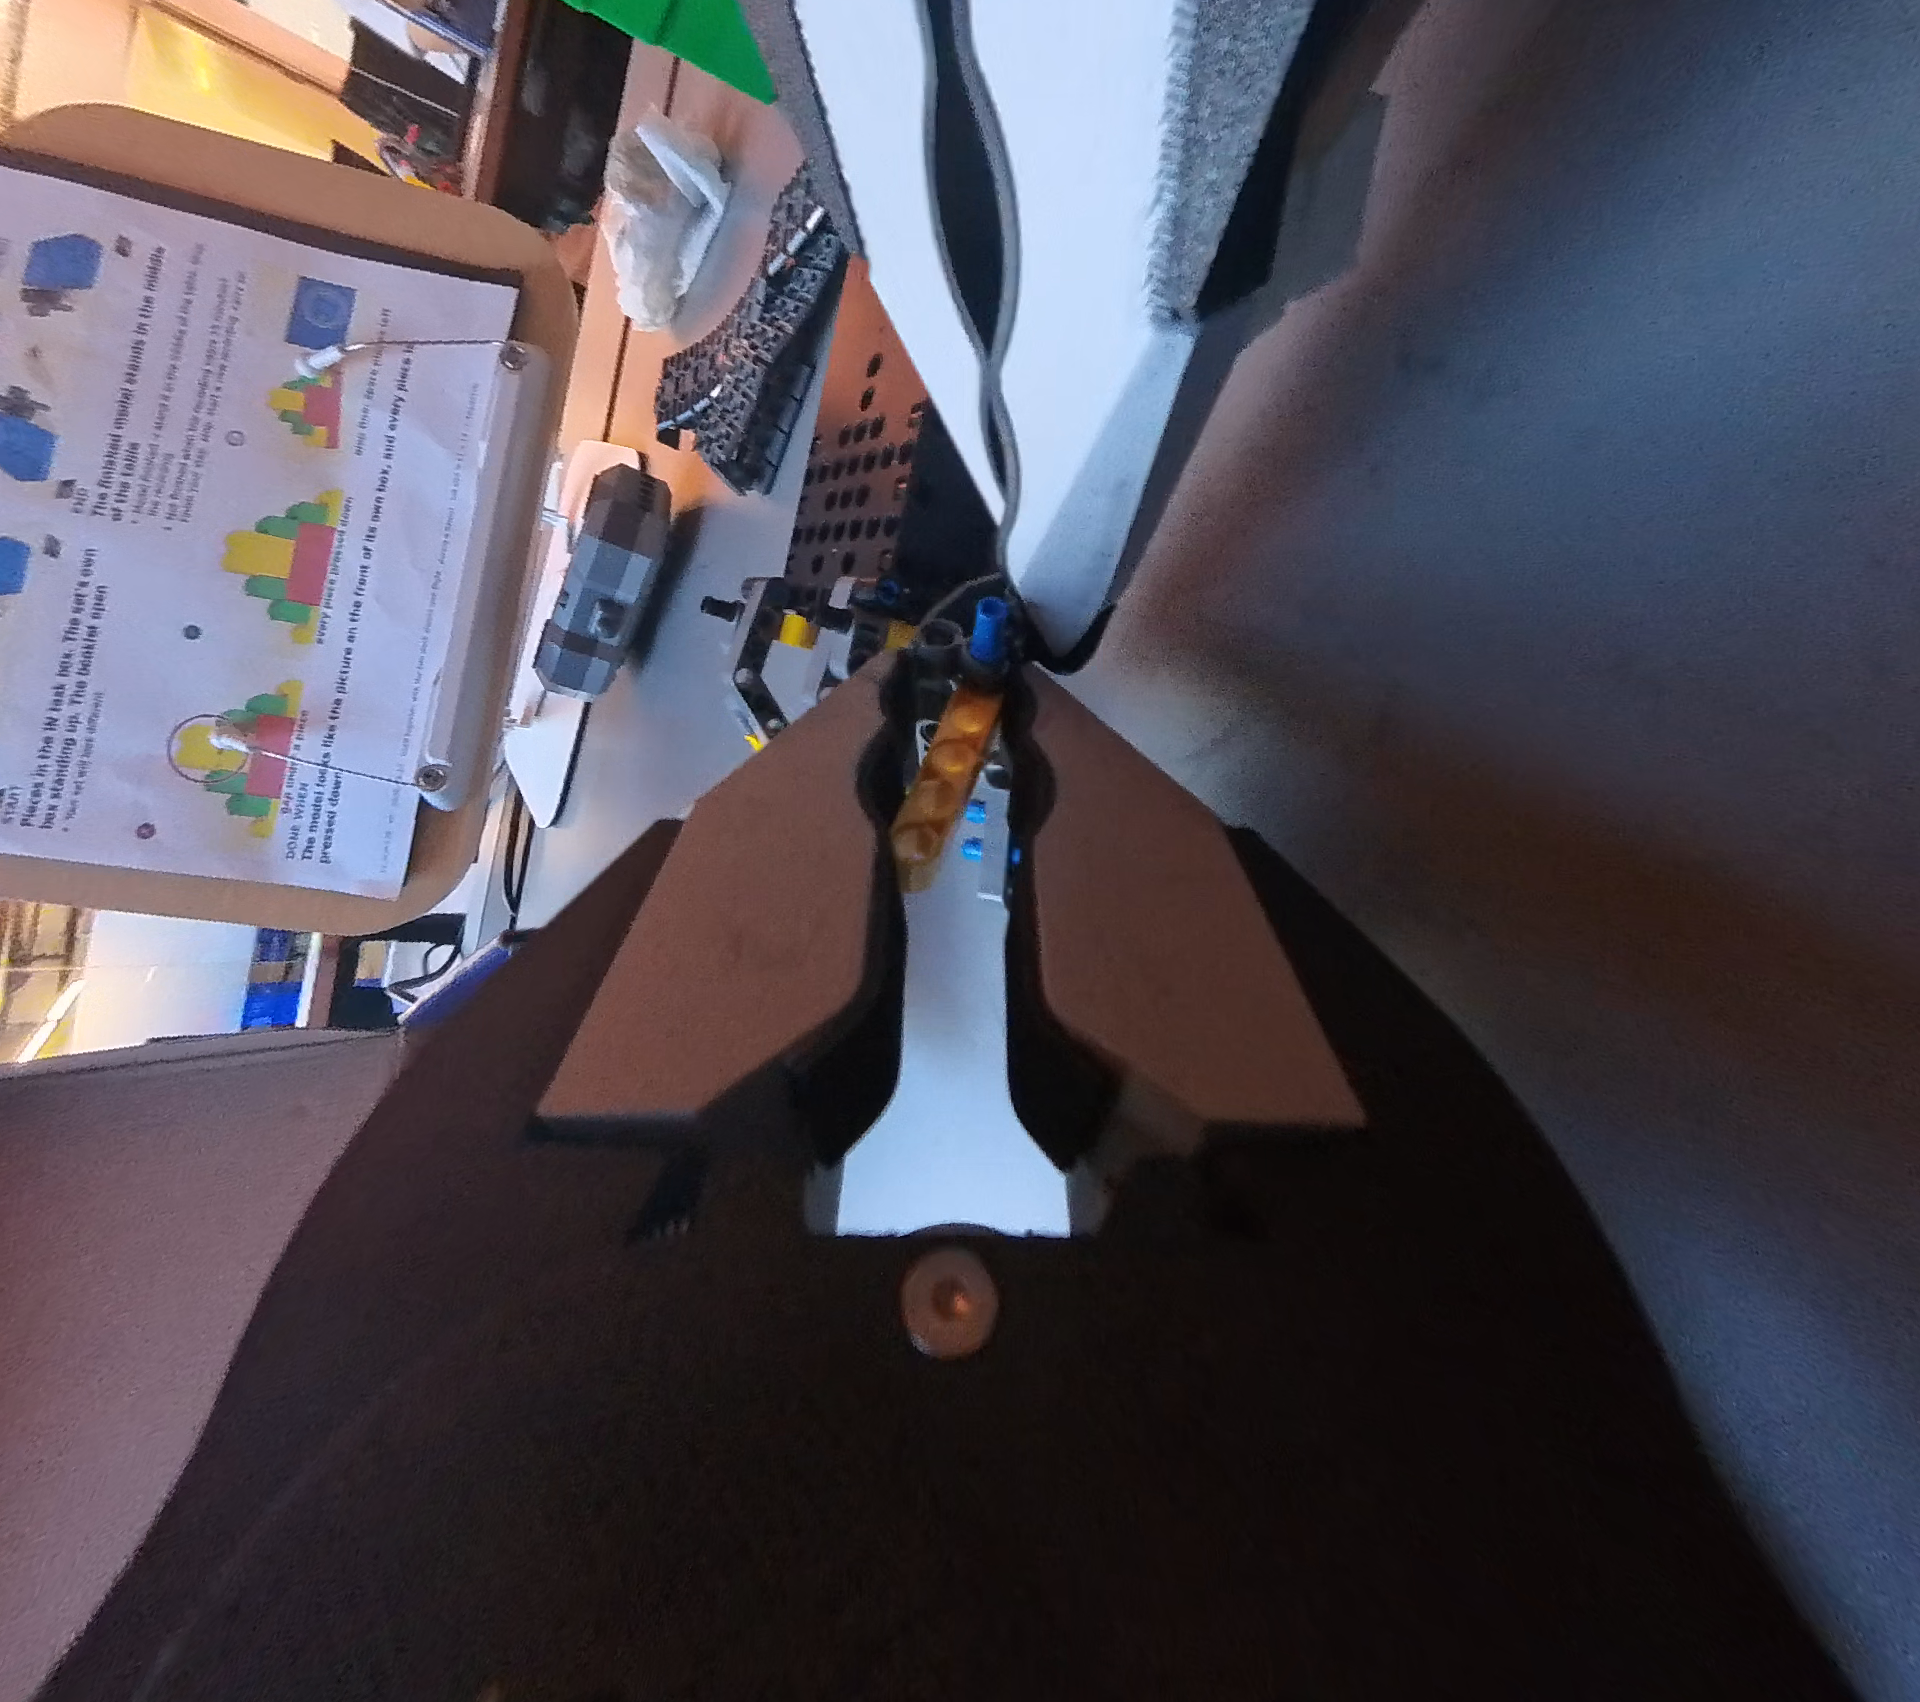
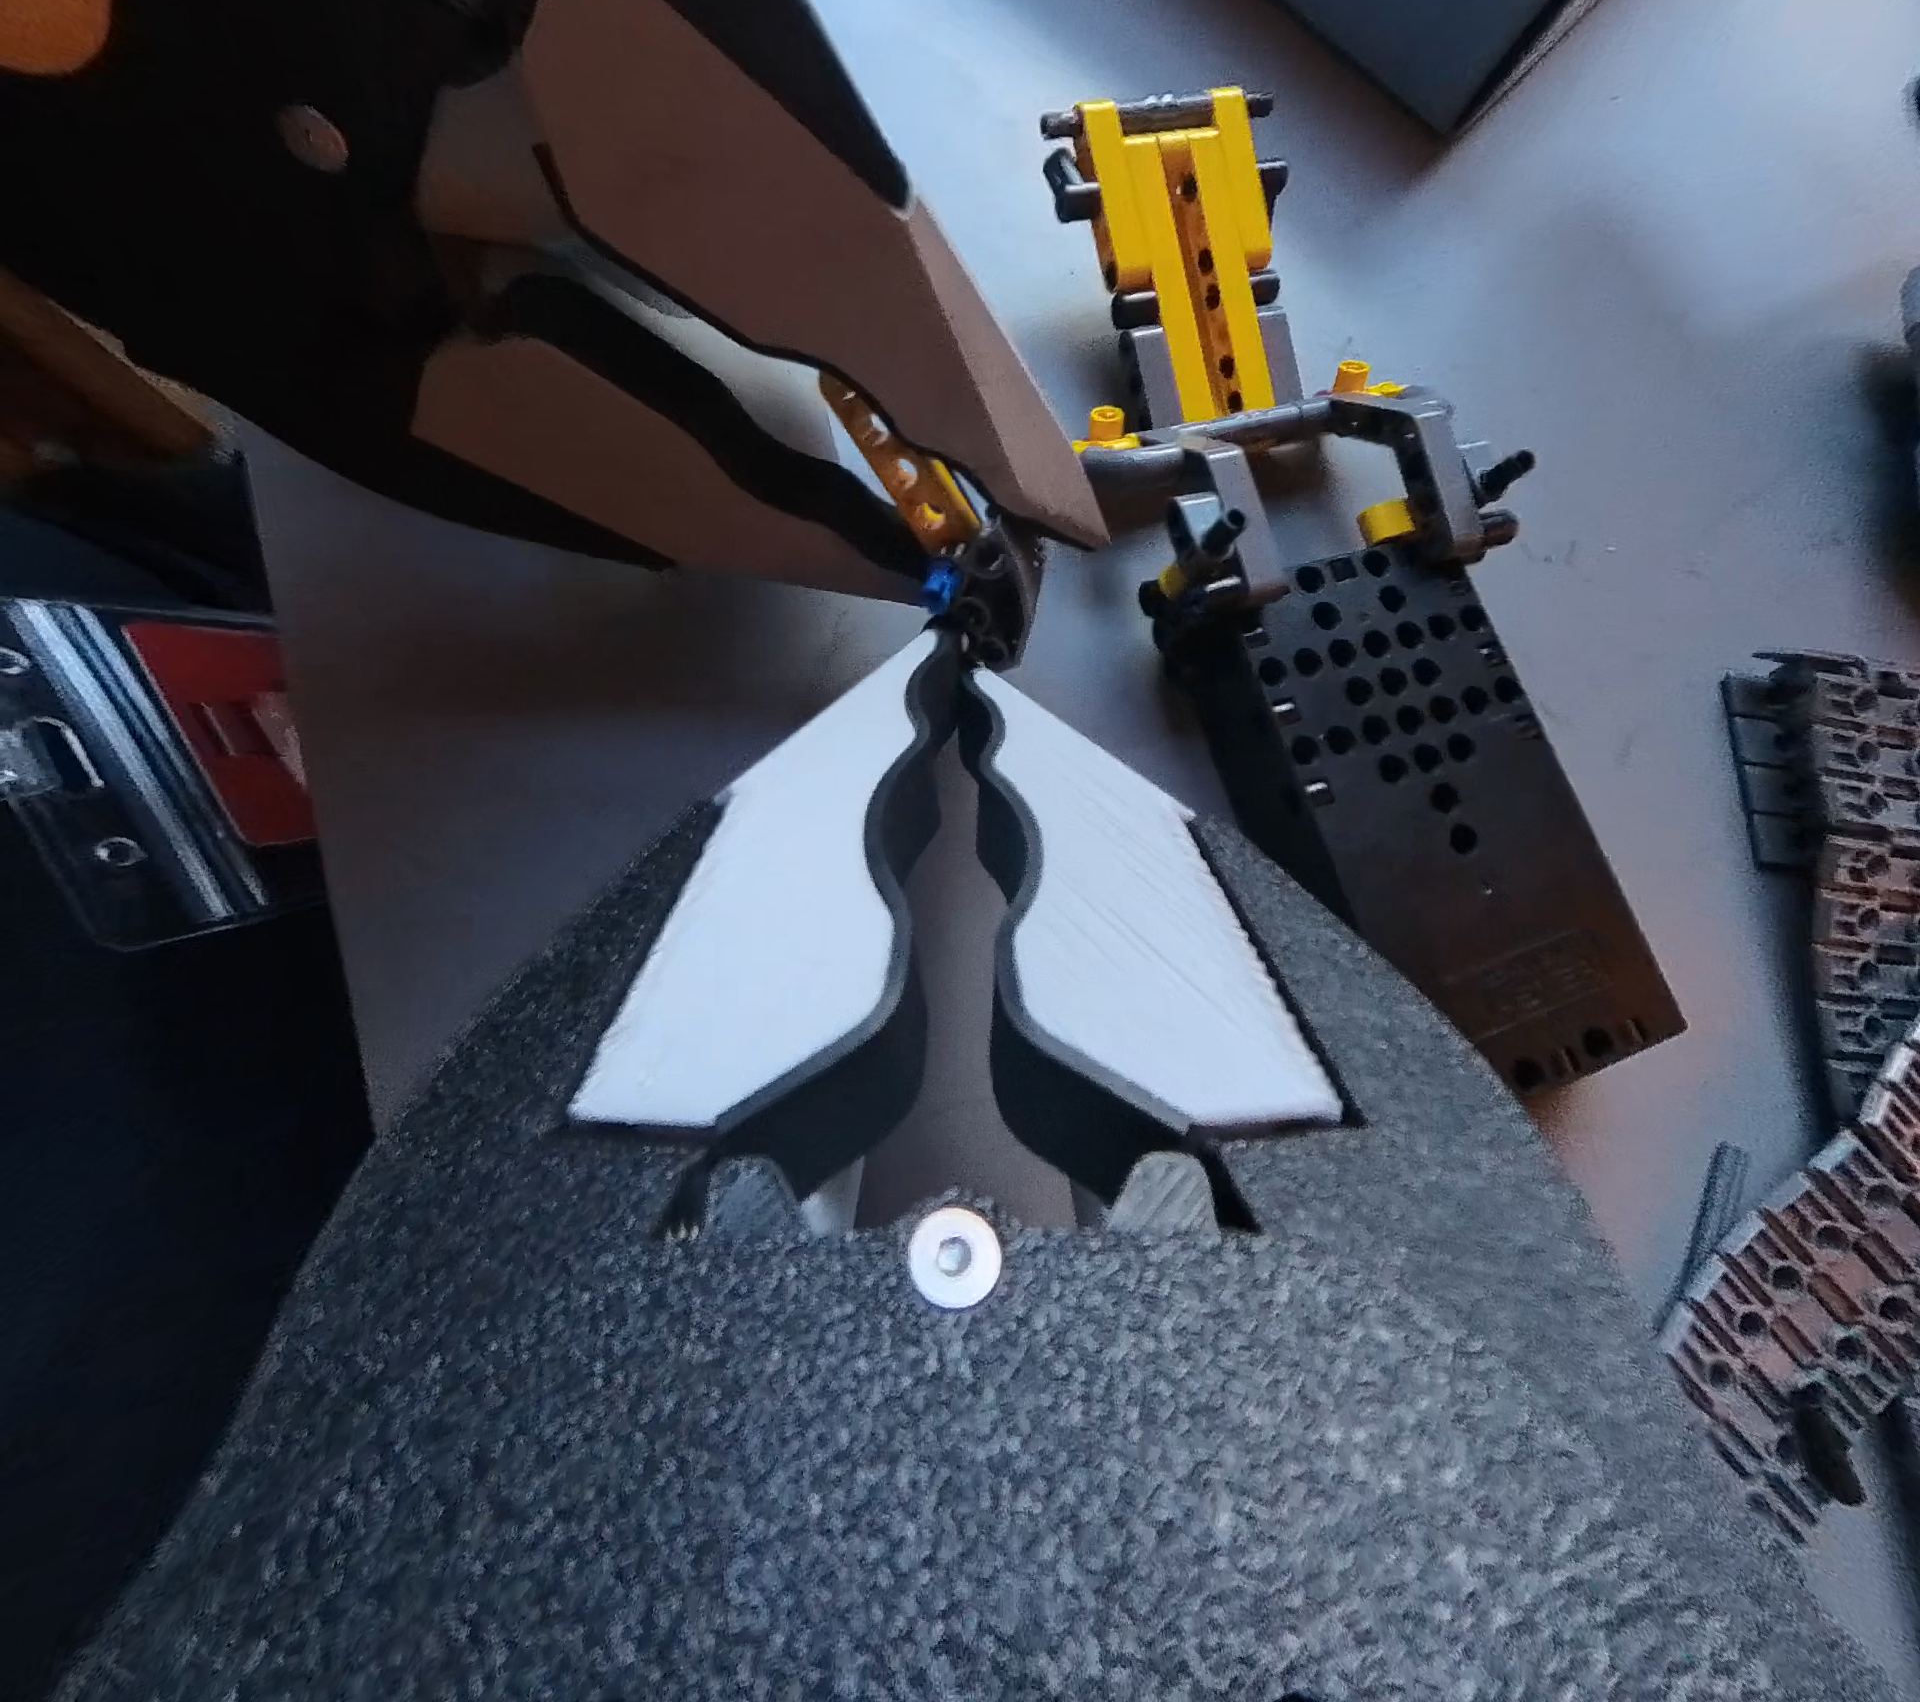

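Two grippers are meeting tip to tip over a grey table, with a small toy piece between them.

The left gripper (image 1: 961,696), with brown fingers, is squeezing a yellow bar with holes (image 1: 943,788) near the middle of the left wrist view; a blue peg (image 1: 987,626) and a dark round piece (image 2: 992,603) are sitting at the bar's end. The right gripper (image 2: 951,660), with white fingers, is closed tight, and its tips are pinching the edge of that dark round piece in the middle of the right wrist view. A half-built yellow, grey and black toy model (image 2: 1351,572) is lying on the table (image 2: 582,717) just to the right of the tips. A pile of dark track links (image 2: 1829,1029) is lying at the right edge. A paper with brick pictures (image 1: 239,551) is standing at the left of the left wrist view.
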Action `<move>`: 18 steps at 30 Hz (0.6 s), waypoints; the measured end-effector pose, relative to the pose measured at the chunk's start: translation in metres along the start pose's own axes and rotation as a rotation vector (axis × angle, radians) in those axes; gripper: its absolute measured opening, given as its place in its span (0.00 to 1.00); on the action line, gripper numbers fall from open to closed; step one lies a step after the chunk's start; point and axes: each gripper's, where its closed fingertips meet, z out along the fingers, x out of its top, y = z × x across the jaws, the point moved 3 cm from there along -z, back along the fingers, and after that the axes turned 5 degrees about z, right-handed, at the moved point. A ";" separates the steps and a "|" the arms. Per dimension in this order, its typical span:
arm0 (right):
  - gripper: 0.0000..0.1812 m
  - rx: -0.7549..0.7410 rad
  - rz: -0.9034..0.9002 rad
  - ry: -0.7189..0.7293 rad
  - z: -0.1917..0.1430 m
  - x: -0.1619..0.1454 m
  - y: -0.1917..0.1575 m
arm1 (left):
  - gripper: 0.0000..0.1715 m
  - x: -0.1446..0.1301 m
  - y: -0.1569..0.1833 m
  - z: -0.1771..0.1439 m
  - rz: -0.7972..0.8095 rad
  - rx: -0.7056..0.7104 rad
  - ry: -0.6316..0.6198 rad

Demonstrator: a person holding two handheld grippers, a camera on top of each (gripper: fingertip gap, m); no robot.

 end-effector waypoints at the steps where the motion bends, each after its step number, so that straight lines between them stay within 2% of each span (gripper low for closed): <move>1: 0.00 0.002 -0.005 0.002 0.000 0.000 0.000 | 0.08 0.001 0.000 -0.001 -0.014 -0.010 0.005; 7: 0.00 0.039 -0.053 0.006 -0.015 0.004 -0.003 | 0.08 0.009 -0.004 -0.006 -0.109 -0.027 0.085; 8: 0.00 0.119 -0.063 -0.043 -0.016 -0.002 -0.013 | 0.08 0.006 -0.023 -0.009 -0.149 0.106 0.075; 9: 0.00 0.238 -0.069 -0.126 -0.015 -0.014 -0.029 | 0.08 0.002 -0.039 -0.014 -0.229 0.152 0.122; 10: 0.00 0.273 -0.088 -0.134 -0.013 -0.019 -0.038 | 0.08 -0.008 -0.048 -0.016 -0.384 0.111 0.140; 12: 0.00 0.123 -0.133 -0.107 -0.011 -0.015 -0.023 | 0.08 -0.019 -0.055 -0.019 -0.574 0.016 0.231; 13: 0.00 0.067 -0.118 -0.057 -0.015 -0.005 -0.013 | 0.08 -0.014 -0.055 -0.024 -0.627 -0.040 0.319; 15: 0.00 0.092 0.004 0.109 -0.028 0.019 -0.004 | 0.08 -0.002 -0.060 -0.037 -0.663 -0.076 0.476; 16: 0.00 0.126 0.080 0.180 -0.034 0.027 -0.001 | 0.08 0.004 -0.060 -0.042 -0.639 -0.080 0.531; 18: 0.08 0.199 0.205 0.275 -0.042 0.035 0.002 | 0.08 0.015 -0.052 -0.047 -0.563 -0.103 0.590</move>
